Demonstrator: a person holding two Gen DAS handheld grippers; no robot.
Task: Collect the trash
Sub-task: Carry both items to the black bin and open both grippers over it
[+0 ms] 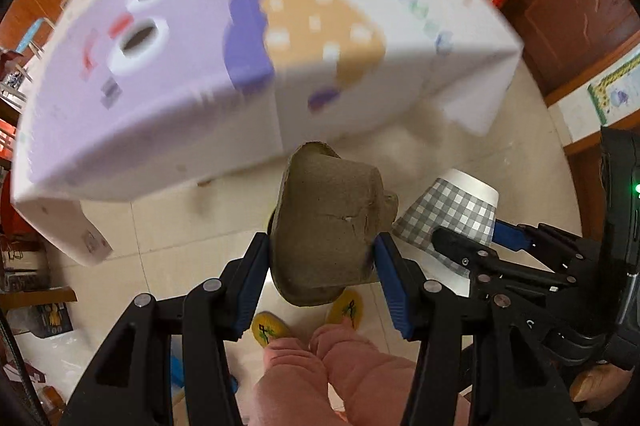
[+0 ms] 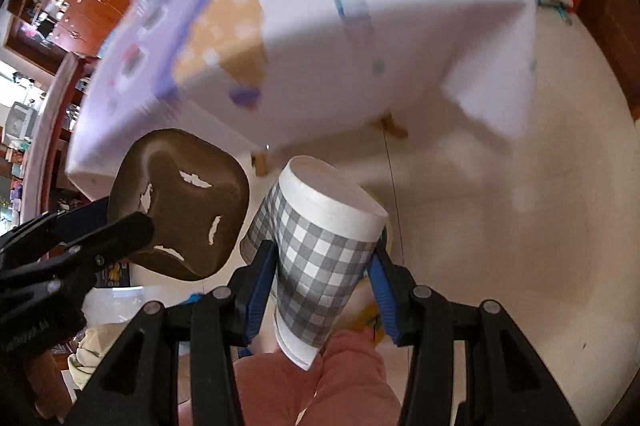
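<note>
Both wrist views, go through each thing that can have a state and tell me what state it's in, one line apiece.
left gripper: shut on the brown pulp tray.
brown pulp tray: held off the floor, torn in places.
right gripper: shut on the checked paper cup.
checked paper cup: held upside down, base toward the table.
table: covered by a cloth, blurred.

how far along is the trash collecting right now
Done: both pieces are picked up. In hand: the left gripper clamps a torn brown pulp tray, and the right gripper clamps a grey checked paper cup, both held over the floor beside the table. Left: dropping them; no bin is clearly visible.
</note>
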